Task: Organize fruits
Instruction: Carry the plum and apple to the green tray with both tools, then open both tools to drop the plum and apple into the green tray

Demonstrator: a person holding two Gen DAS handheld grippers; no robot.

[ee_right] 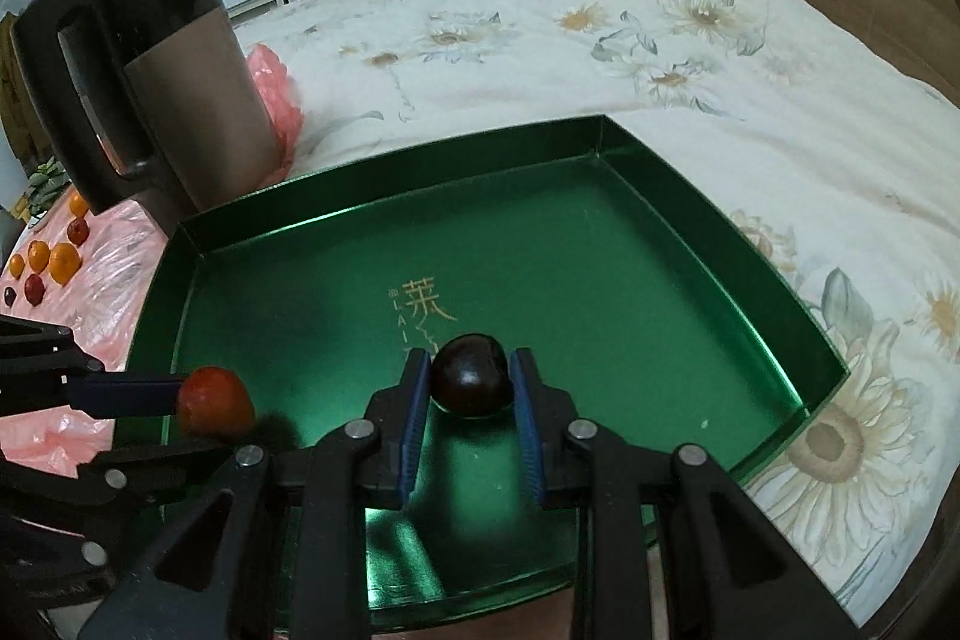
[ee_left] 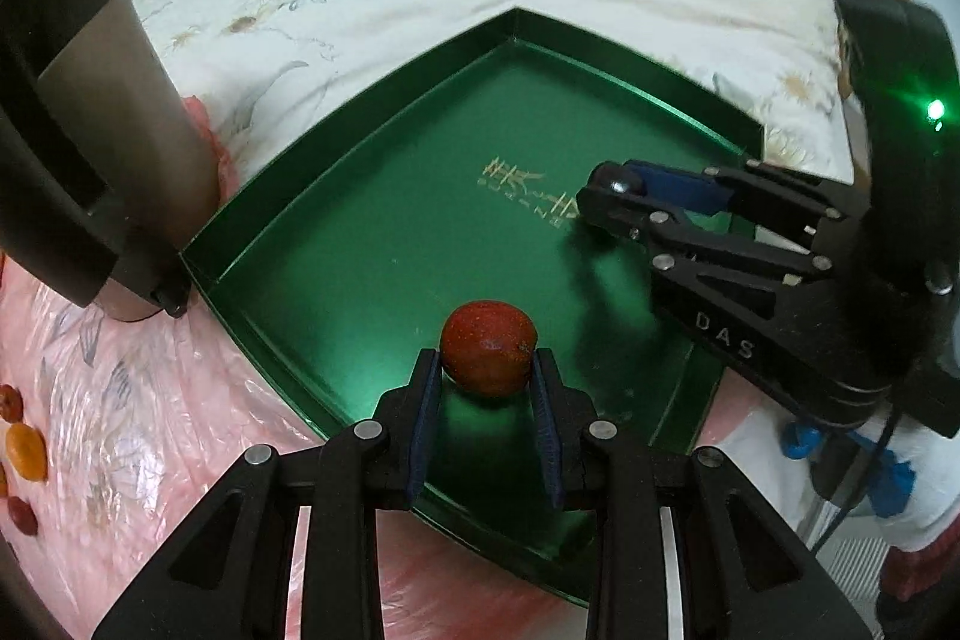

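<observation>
My left gripper [ee_left: 486, 370] is clamped on a red fruit [ee_left: 488, 353], pads pressing both its sides, and it hangs over the near part of the green tray [ee_left: 372, 244] ahead of me. My right gripper [ee_right: 471, 381] is clenched on a dark, almost black fruit [ee_right: 471, 373], held above the tray's floor just short of the gold lettering [ee_right: 423, 307]. From the right wrist camera I see the left gripper off to the left, its red fruit over the tray's near left corner. A dark kettle [ee_right: 150, 82] stands beyond the tray's far left corner, just beside its wall. Farther left of it, several oranges [ee_right: 63, 262] and small red fruits [ee_right: 77, 230] lie on the pink plastic sheet [ee_right: 120, 244] covering the surface. A floral bedspread [ee_right: 600, 40] lies past the tray
</observation>
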